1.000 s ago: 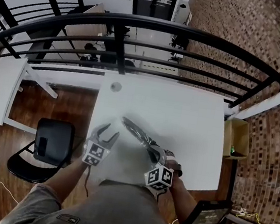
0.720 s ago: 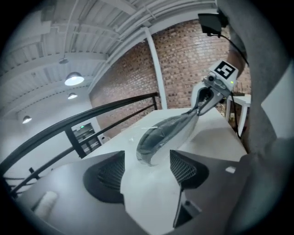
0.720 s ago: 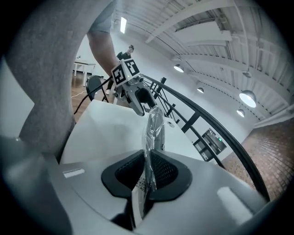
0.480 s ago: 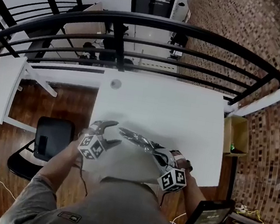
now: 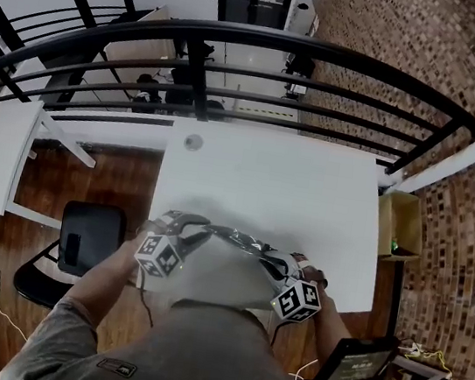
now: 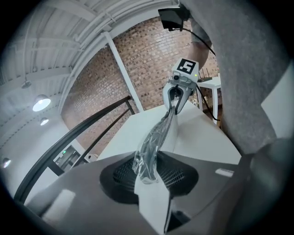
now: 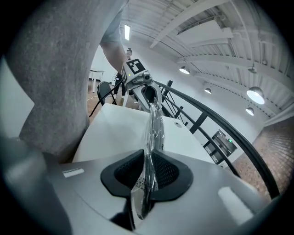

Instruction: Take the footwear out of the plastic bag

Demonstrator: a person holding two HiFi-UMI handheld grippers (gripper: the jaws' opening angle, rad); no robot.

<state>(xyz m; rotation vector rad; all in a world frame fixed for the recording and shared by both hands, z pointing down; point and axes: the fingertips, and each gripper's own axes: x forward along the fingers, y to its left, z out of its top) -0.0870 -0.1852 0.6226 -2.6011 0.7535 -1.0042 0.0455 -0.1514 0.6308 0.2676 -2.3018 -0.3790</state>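
Left claw (image 5: 198, 225) — open before, just closed — pinches plastic bag (image 5: 243, 240).

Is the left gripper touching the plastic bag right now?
Touching. In the left gripper view the left gripper, whose jaws have just been closing, pinches the end of the plastic bag between them.

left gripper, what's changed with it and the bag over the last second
The left gripper moved in from the left to the free end of the plastic bag, and its jaws have just been closing on it, so the bag now stretches between both grippers. The right gripper kept its grip on the other end.
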